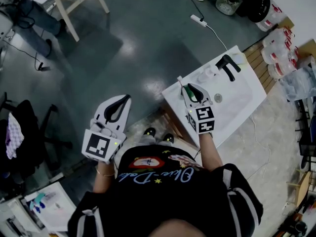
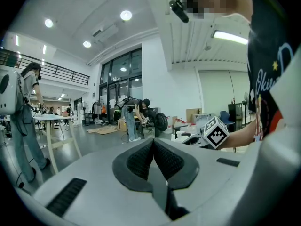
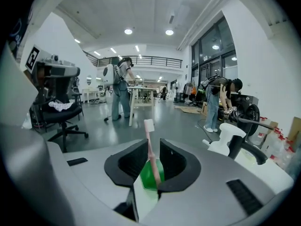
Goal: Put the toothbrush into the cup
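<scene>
My right gripper (image 1: pixel 192 90) hovers over the near left corner of a white sink (image 1: pixel 245 98), shut on a toothbrush (image 1: pixel 183 87). In the right gripper view the toothbrush (image 3: pixel 149 140) has a pink stem and a green lower handle and stands up between the jaws, white head on top. A black faucet (image 1: pixel 228 66) and pale containers (image 1: pixel 206 74), one perhaps the cup, stand on the sink's far rim. A white pump bottle (image 3: pixel 227 136) shows beside the faucet (image 3: pixel 248 149). My left gripper (image 1: pixel 124 99) hangs over the floor left of the sink, shut and empty, its black pads (image 2: pixel 141 160) meeting at the tip.
A power strip (image 1: pixel 198 19) with its cable lies on the grey floor beyond the sink. A wooden table (image 1: pixel 74 1) stands far left, a black office chair (image 1: pixel 24 127) at the left. White jugs (image 1: pixel 277 39) are stacked at the right. People work in the background.
</scene>
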Action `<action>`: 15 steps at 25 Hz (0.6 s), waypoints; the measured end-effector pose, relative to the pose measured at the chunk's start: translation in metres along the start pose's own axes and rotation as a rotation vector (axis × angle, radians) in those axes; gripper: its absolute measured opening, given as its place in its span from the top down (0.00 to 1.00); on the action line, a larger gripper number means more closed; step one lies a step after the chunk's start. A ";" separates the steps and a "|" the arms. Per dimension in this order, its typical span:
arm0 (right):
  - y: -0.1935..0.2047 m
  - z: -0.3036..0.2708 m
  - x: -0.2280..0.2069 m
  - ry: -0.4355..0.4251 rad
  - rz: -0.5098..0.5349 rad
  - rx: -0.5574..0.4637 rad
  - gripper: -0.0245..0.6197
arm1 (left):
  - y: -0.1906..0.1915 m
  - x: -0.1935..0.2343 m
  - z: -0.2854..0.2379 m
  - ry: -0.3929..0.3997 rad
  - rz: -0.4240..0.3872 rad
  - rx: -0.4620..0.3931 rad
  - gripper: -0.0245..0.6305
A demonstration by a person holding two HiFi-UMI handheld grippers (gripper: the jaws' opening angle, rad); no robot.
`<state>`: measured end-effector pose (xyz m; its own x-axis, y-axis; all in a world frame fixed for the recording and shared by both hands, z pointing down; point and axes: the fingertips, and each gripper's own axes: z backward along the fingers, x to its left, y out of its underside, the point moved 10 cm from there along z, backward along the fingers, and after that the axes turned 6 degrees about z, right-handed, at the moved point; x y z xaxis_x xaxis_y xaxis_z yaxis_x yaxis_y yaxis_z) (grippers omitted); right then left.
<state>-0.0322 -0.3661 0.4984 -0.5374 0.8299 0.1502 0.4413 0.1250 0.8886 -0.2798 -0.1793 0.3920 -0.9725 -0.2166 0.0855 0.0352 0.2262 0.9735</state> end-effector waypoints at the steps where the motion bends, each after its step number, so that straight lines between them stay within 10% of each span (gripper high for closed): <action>1: -0.001 0.004 0.000 0.001 -0.022 -0.012 0.86 | 0.000 0.000 -0.001 0.006 -0.003 -0.002 0.97; 15: -0.052 0.075 -0.011 0.045 -0.169 -0.263 0.96 | -0.011 -0.016 -0.033 0.129 -0.045 -0.030 0.97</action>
<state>0.0045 -0.3410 0.4185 -0.6208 0.7840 0.0044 0.1449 0.1092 0.9834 -0.2565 -0.2098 0.3870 -0.9358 -0.3463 0.0659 0.0007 0.1851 0.9827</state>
